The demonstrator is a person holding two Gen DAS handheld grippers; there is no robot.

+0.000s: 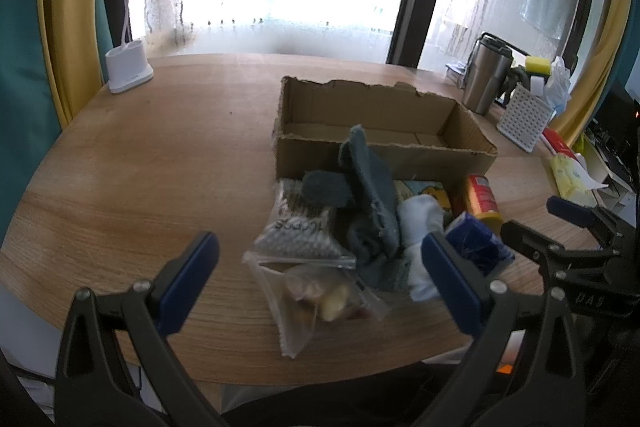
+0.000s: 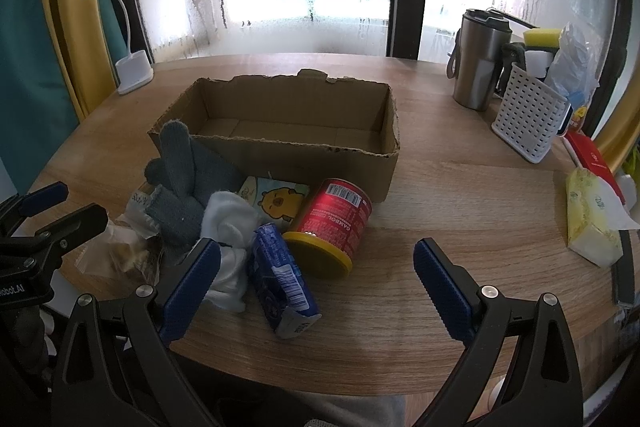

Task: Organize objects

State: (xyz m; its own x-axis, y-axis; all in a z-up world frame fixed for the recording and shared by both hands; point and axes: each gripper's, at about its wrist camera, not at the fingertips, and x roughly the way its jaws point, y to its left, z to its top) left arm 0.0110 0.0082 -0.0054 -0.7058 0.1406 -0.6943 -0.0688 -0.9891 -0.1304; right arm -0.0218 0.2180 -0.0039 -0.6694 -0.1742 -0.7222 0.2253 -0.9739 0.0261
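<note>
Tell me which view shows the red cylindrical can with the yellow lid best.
The right wrist view: the red cylindrical can with the yellow lid lies on its side in full sight, barcode and lid visible. In the left wrist view the same can is partly hidden behind the blue packet.

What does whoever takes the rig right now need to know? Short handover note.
Left tongs: open, empty, over the pile's left side.
Right tongs: open, empty, near the red can and blue packet.
Cardboard box: holds nothing.
In front of it: grey glove, white sock, cartoon card, zip bags.
Done: nothing boxed. Left: everything in the pile.
</note>
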